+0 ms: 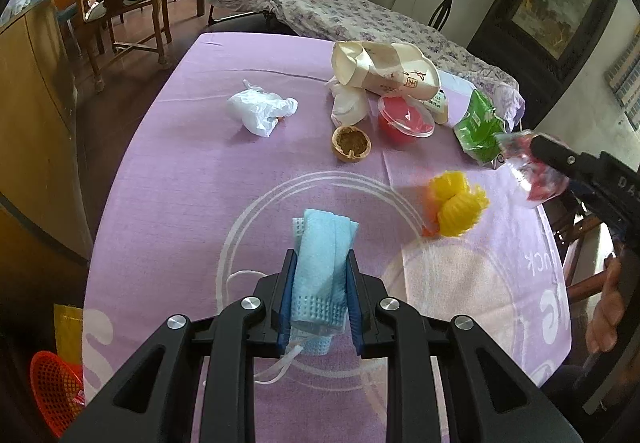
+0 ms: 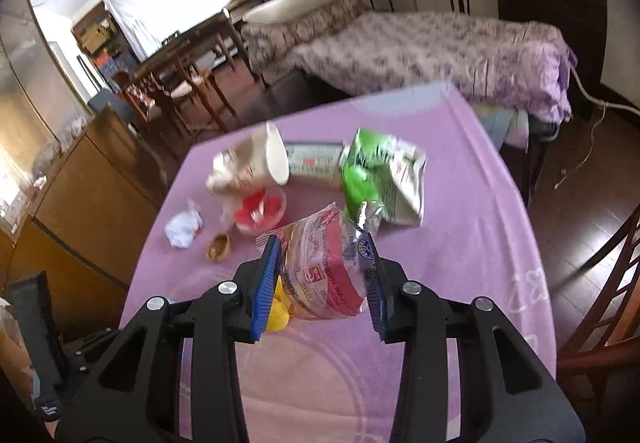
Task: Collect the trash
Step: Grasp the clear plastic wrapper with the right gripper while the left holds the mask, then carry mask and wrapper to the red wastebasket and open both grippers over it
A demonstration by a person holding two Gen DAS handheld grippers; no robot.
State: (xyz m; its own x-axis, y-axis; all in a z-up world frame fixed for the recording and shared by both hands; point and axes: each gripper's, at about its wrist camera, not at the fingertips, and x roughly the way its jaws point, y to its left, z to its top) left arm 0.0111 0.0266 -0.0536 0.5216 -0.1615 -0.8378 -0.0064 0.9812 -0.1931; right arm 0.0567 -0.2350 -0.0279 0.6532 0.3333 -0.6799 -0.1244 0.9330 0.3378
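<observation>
Left hand-held gripper (image 1: 320,279) clamps blue face mask (image 1: 322,267), long axis running near-to-far along fingers. Right hand-held gripper (image 2: 322,275) pinches clear red-printed wrapper (image 2: 324,267), raised off worktop (image 1: 192,179). Yellow foam net (image 1: 458,203) lies right of mask, nearer right gripper. Red basket (image 1: 54,389) down at near left.

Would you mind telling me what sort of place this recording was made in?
Most likely a lived-in home, a combined living and sleeping room: a bed with floral bedding, a wooden chair, and a table under a purple cloth.

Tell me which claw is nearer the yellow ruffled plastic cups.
Right. The right claw hangs just above the yellow ruffled plastic cups; the left claw sits farther off, to their left.
</observation>
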